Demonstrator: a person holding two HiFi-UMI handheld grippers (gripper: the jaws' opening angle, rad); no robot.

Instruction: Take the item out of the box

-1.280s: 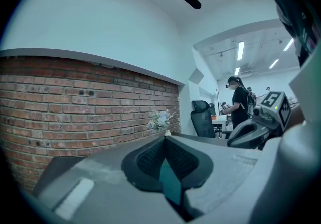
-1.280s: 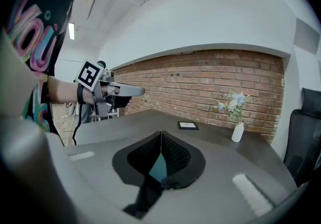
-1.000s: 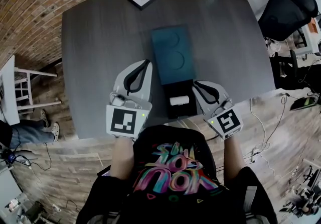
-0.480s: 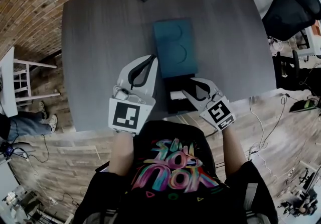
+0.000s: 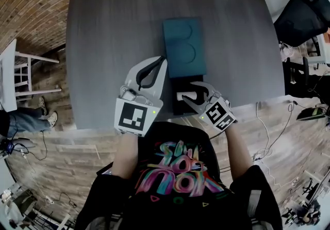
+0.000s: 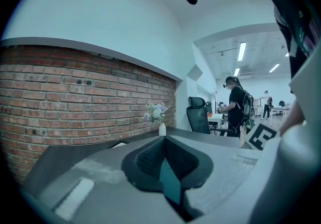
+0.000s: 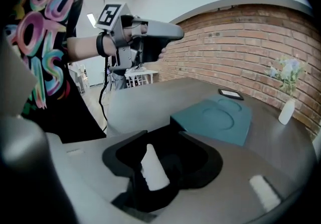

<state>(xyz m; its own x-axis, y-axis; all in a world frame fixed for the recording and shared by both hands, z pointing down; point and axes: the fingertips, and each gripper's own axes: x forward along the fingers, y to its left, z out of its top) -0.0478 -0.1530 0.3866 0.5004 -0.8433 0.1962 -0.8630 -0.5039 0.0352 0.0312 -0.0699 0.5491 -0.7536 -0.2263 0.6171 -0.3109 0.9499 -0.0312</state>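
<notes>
Since prior frames, right gripper [image 5: 190, 95] has been lowered from lower right of box [image 5: 180, 83] into it, at frame ctr. Its jaws have just been opened and are now spread wide. Item [image 5: 181, 96], a white cylinder, is seen lying in box btwn those jaws, not clamped. Lid [image 5: 184, 46], teal, is laid flat on table [image 5: 113, 33], adjoining box's upper edge. Left gripper [image 5: 163, 60] is noted at lid's left edge, position unchanged. Its jaws are closed tip to tip w/ nothing held, and lid is visible below through gap. Contact w/ lid cannot be confirmed.
</notes>
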